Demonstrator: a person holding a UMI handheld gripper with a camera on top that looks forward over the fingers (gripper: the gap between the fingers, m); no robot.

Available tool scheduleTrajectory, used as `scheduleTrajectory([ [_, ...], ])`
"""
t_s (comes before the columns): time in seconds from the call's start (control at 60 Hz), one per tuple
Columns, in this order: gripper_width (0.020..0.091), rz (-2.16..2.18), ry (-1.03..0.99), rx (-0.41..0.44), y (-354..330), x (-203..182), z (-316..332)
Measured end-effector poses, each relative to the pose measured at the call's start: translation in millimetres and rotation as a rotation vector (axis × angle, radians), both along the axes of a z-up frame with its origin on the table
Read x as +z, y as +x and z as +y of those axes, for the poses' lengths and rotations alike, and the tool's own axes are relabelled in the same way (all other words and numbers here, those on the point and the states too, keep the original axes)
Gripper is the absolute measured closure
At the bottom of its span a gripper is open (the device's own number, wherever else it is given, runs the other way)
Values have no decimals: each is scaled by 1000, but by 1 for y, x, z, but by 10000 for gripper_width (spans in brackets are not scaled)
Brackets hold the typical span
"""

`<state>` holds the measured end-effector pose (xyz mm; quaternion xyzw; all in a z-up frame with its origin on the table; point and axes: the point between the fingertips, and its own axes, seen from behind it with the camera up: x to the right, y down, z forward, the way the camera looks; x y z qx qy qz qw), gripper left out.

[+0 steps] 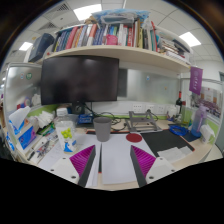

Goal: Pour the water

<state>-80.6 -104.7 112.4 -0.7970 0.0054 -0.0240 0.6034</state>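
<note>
Hovering with its fingers spread wide and nothing held, the gripper sits above a bare stretch of the white desk, so pouring appears not yet begun: a vessel must be gripped, then tipped. Beyond the fingers, well apart from them, stands a grey cup, upright beside a small red dish, before the dark monitor; its contents cannot be told.

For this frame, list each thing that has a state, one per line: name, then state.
gripper: open, empty, fingers apart above the white desk
grey cup: upright, beyond the fingers, untouched
monitor: screen dark
plastic bottle: upright, cap on
red lid: lying flat on the desk
books: standing in a row on the shelf
</note>
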Motion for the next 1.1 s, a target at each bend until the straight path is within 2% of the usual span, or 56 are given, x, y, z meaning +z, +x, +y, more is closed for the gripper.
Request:
scheduleTrajectory([
  [0.117,383,39,2,152,-75,-14,18],
  [0.183,342,38,16,205,-100,-16,30],
  [0.267,279,21,25,202,-115,-21,48],
  [0.5,276,5,27,244,-170,-35,92],
  [0.65,283,-9,18,196,-176,-46,115],
  [0.683,302,-9,12,181,-175,-49,118],
  [0.717,368,-10,11,167,-175,-52,121],
  [0.783,598,-15,14,171,-180,-52,124],
  [0.9,641,-14,14,170,-180,-53,126],
  [0.983,679,8,7,131,-174,-53,125],
  [1.1,684,33,-18,108,-171,-52,123],
])
